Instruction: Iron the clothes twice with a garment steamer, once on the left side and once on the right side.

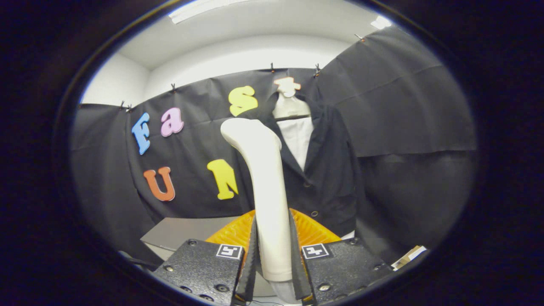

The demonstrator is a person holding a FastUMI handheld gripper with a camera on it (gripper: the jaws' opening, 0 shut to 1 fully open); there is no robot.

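A white garment steamer point(264, 178) stands upright between my fingers, its handle pressed from both sides by the ribbed pads point(251, 259). My gripper point(273, 263) is shut on that handle. The steamer's rounded head leans left at the top, level with the garment's collar. Beyond it a dark jacket point(327, 170) with buttons hangs on a white mannequin form point(293, 127), open at the neck over a white front. The steamer head sits in front of the jacket's left side; I cannot tell whether it touches the cloth.
An orange ribbed object point(312, 229) lies just behind the fingers, under the steamer. A grey tabletop point(178, 231) stretches to the left below the black cloth wall. A small cardboard piece point(408, 257) sits at the lower right.
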